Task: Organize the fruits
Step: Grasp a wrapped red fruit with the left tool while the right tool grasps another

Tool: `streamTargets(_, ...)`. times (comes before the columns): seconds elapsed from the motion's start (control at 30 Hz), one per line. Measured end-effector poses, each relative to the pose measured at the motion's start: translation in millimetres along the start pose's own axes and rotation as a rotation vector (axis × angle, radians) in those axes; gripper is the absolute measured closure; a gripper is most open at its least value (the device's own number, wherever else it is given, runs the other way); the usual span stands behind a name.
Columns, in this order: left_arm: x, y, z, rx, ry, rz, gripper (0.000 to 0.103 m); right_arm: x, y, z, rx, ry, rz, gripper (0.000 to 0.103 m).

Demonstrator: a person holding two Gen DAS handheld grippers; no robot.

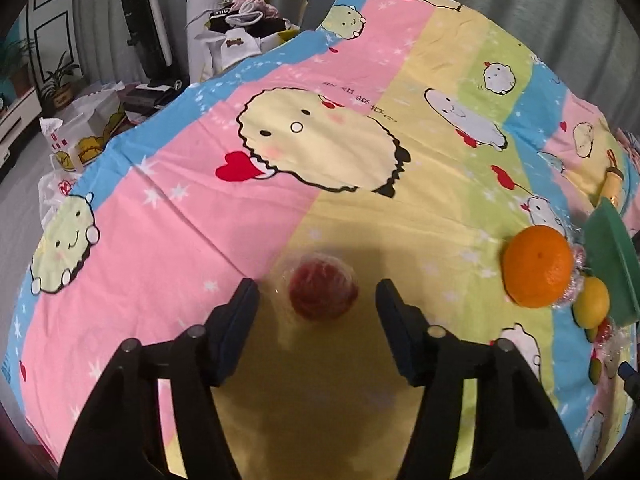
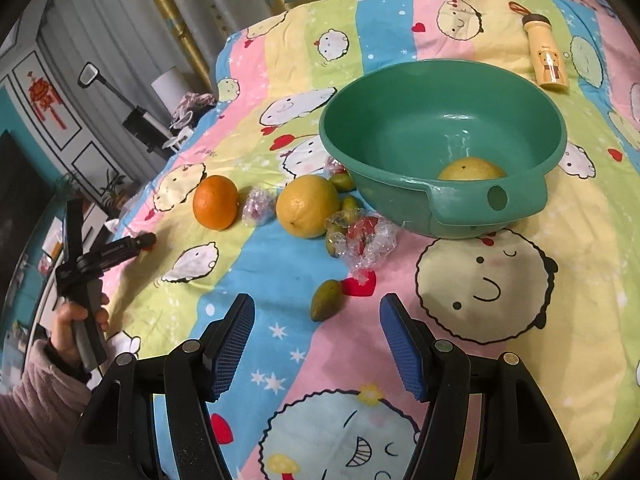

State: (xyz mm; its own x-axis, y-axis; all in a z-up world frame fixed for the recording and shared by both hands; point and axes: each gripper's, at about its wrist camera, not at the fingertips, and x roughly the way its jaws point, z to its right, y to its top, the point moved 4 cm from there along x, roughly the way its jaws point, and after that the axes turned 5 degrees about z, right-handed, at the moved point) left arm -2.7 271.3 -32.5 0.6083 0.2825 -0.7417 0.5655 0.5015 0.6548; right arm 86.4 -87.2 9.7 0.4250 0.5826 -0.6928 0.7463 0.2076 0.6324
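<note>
A red fruit in clear plastic wrap (image 1: 322, 292) lies on the cartoon bedsheet between the tips of my left gripper (image 1: 316, 285). Its jaws stand apart and the pads do not touch the fruit. My right gripper (image 2: 318, 300) is open above the sheet, with a small green fruit (image 2: 325, 300) lying just ahead between its tips, untouched. Beyond it stands a green bowl (image 2: 440, 80) with one yellow fruit (image 2: 472, 170) inside. An orange (image 2: 215, 202), a large yellow fruit (image 2: 307, 206), wrapped red fruits (image 2: 364, 236) and more small green fruits (image 2: 350, 202) lie left of the bowl.
A cream bottle (image 2: 546, 54) lies behind the bowl. A person's hand (image 2: 76, 320) in a pink sleeve holds the left tool at the sheet's left edge. Bags, boxes and a black appliance (image 1: 148, 28) stand on the floor past the far edge.
</note>
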Motion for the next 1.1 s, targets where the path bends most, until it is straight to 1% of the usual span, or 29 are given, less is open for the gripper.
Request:
streamTargets(0.07, 1, 3, -1, -0.002, 0.000, 0.007, 0.052, 2, 1, 2, 0.011, 0.003, 0.003, 0.037)
streamTargets(0.1, 1, 3, -2, -0.005, -0.001, 0.010, 0.063, 4, 1, 3, 0.019, 0.003, 0.007, 0.037)
streamTargets(0.13, 2, 4, -3, -0.011, -0.009, 0.006, 0.070, 4, 1, 5, 0.026, 0.004, 0.010, 0.037)
streamTargets(0.27, 0, 3, -2, -0.011, -0.014, 0.008, 0.070, 11, 3, 9, 0.059, 0.013, 0.015, 0.037)
streamTargets(0.4, -7, 2, 2, -0.030, -0.059, 0.008, 0.070, 16, 7, 12, 0.077, 0.010, 0.032, 0.037)
streamTargets(0.47, -14, 3, 8, -0.028, -0.095, 0.014, 0.070, 19, 10, 15, 0.072, -0.030, 0.050, 0.037)
streamTargets(0.53, -22, 1, 21, -0.005, -0.135, 0.015, 0.070, 23, 14, 18, 0.085, -0.060, 0.065, 0.037)
streamTargets(0.6, -28, 0, 32, 0.022, -0.160, 0.020, 0.070, 27, 16, 23, 0.125, -0.061, 0.079, 0.037)
streamTargets(0.67, -35, -2, 45, 0.042, -0.201, 0.021, 0.070, 29, 19, 25, 0.152, -0.052, 0.099, 0.037)
streamTargets(0.73, -40, -4, 58, 0.059, -0.239, 0.018, 0.070, 33, 22, 27, 0.158, -0.057, 0.100, 0.037)
streamTargets(0.83, -48, -6, 74, 0.086, -0.279, 0.019, 0.070, 43, 25, 29, 0.157, -0.083, 0.090, 0.043)
streamTargets(0.9, -51, -7, 82, 0.103, -0.295, 0.019, 0.070, 49, 27, 32, 0.166, -0.095, 0.082, 0.052)
streamTargets(0.93, -53, -9, 87, 0.116, -0.304, 0.019, 0.070, 51, 27, 34, 0.176, -0.093, 0.078, 0.058)
streamTargets(0.97, -54, -9, 89, 0.123, -0.307, 0.019, 0.070, 54, 26, 36, 0.184, -0.096, 0.069, 0.061)
streamTargets(1.03, -55, -10, 93, 0.132, -0.317, 0.017, 0.070, 58, 25, 38, 0.191, -0.099, 0.063, 0.063)
streamTargets(1.1, -55, -11, 96, 0.139, -0.324, 0.013, 0.070, 56, 25, 39, 0.186, -0.089, 0.070, 0.069)
